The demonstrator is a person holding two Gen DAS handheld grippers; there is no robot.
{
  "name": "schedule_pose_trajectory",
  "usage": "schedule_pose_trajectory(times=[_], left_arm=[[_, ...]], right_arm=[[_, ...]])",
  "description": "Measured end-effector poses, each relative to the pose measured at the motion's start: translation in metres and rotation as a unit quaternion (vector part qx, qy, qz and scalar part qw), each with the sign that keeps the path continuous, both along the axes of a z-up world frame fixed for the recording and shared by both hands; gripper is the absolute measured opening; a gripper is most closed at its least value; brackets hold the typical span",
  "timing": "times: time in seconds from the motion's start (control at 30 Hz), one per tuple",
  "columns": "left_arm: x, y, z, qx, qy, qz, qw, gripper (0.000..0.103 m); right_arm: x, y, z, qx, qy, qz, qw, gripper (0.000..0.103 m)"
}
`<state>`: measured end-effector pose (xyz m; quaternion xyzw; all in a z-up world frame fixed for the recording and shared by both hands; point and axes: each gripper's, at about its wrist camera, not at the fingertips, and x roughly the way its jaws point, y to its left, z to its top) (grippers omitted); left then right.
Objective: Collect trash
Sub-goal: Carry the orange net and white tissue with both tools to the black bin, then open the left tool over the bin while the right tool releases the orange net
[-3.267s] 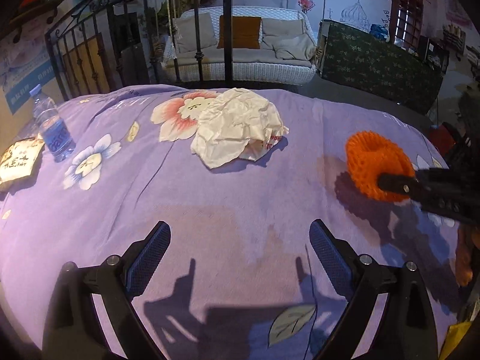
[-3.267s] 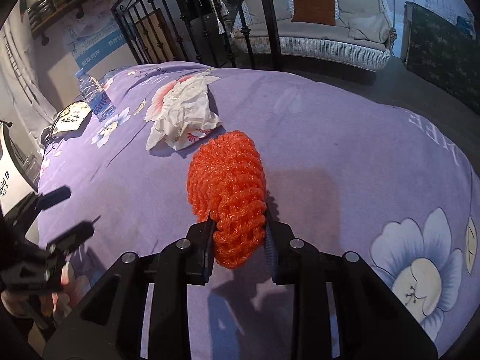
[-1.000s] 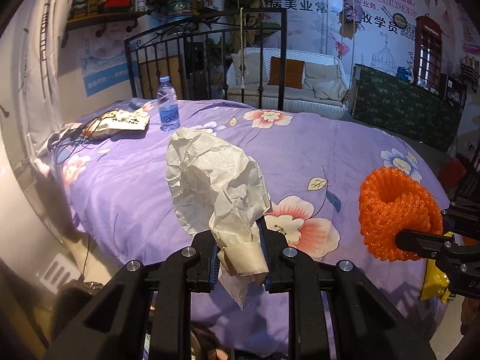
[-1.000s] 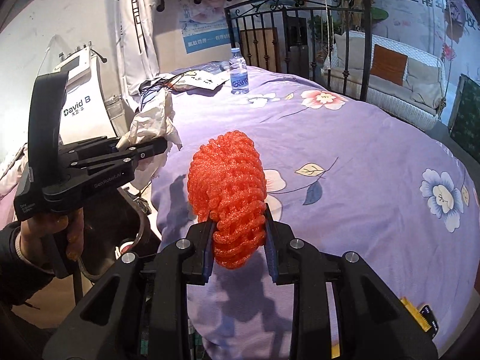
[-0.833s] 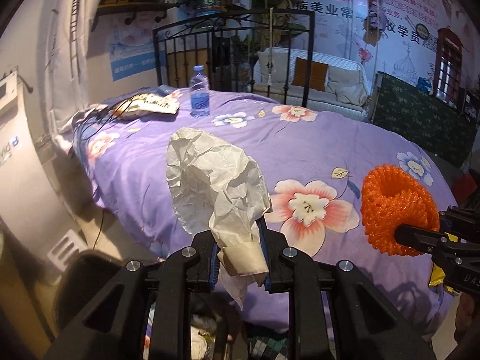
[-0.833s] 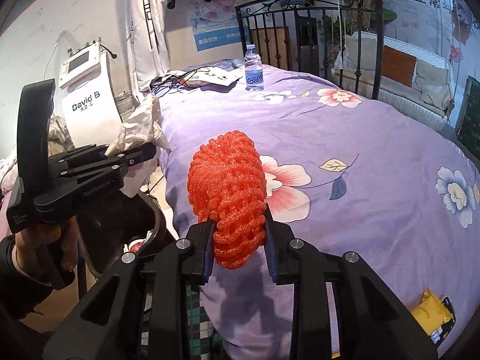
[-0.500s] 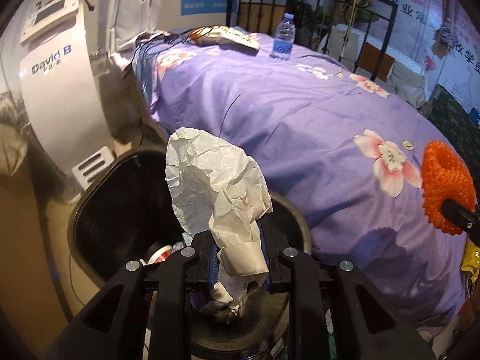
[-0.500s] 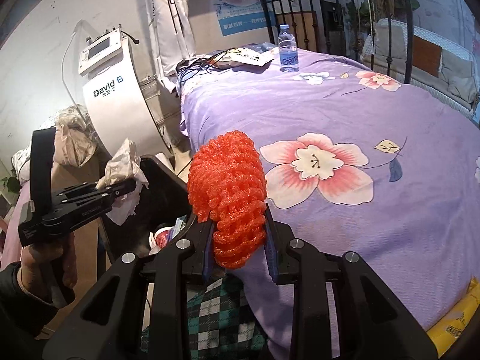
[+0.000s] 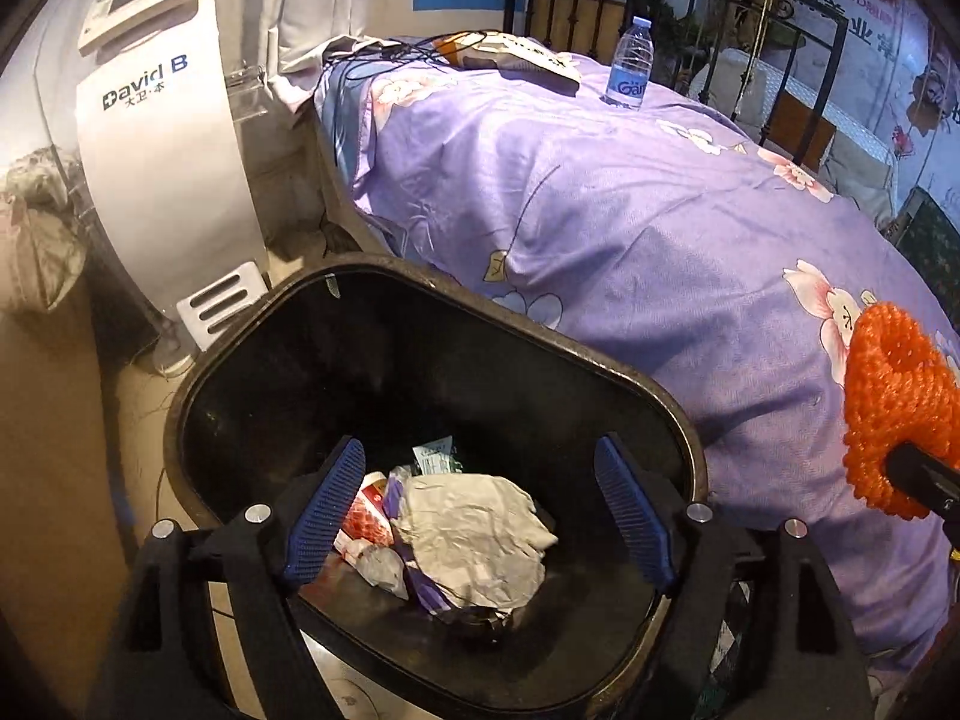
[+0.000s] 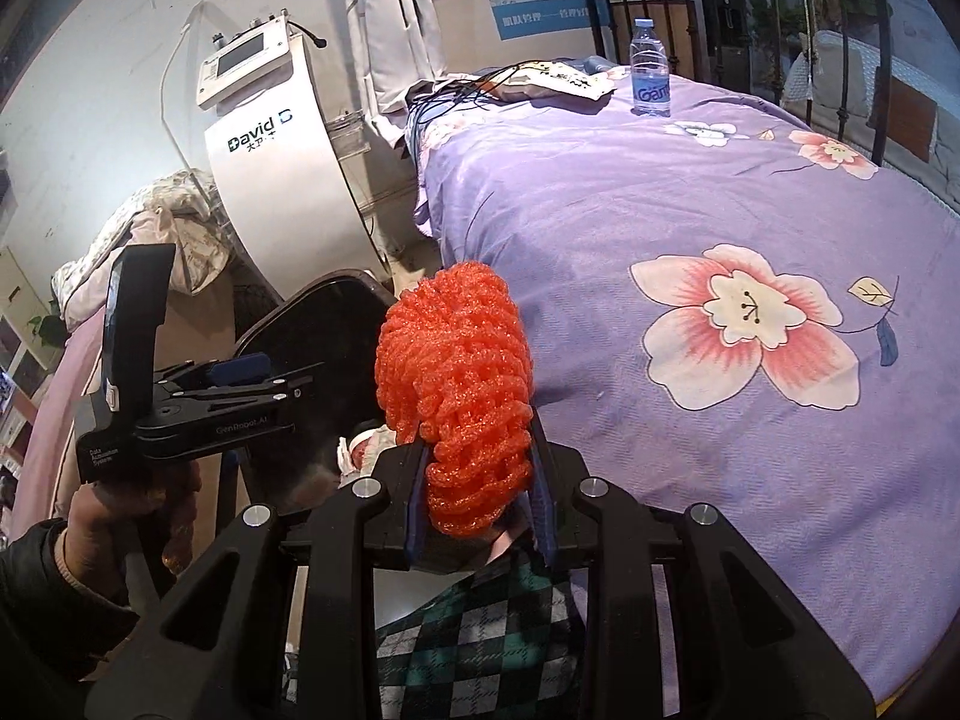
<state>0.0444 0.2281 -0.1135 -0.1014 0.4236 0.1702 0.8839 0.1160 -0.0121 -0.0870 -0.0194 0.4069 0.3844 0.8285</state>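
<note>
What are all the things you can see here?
Black plastic trash bin: one, on the floor beside the bed.
Crumpled pale paper: one, inside the bin, on other scraps.
Orange foam net sleeve: one, in the right gripper.
Purple flowered bedspread: one, covering the bed.
Clear water bottle: one, blue label, upright at the bed's far end.
White machine: one, beside the bed.
Left gripper: black with blue pads, opening above the bin, nothing between them.
Right gripper: black, shut on the sleeve.
Hand: dark sleeve, holding the left gripper.
</note>
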Motion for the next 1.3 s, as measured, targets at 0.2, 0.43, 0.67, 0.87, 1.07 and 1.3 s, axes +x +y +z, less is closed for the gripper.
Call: schedule_pose_trajectory(times=[0.2, 0.43, 0.67, 0.87, 1.07, 1.3], left_arm=[[-0.005, 0.019, 0.022, 0.015, -0.032, 0.032, 0.9988, 0.085], [-0.016, 0.041, 0.039, 0.033, -0.049, 0.07, 0.9958, 0.09], [-0.021, 0.055, 0.043, 0.035, -0.053, 0.09, 0.994, 0.092], [-0.024, 0.062, 0.041, 0.037, -0.058, 0.101, 0.9925, 0.094], [-0.027, 0.067, 0.043, 0.038, -0.063, 0.109, 0.9913, 0.096], [-0.031, 0.07, 0.045, 0.044, -0.068, 0.121, 0.9894, 0.097]], right_arm=[[0.004, 0.03, -0.005, 0.016, 0.024, 0.035, 0.999, 0.028], [0.007, 0.079, -0.023, 0.016, 0.056, 0.075, 0.995, 0.028], [0.005, 0.121, -0.049, -0.007, 0.081, 0.103, 0.991, 0.028], [0.006, 0.137, -0.068, -0.027, 0.096, 0.111, 0.989, 0.029], [0.0, 0.149, -0.076, -0.035, 0.096, 0.118, 0.988, 0.066], [-0.012, 0.145, -0.067, -0.032, 0.068, 0.124, 0.989, 0.071]])
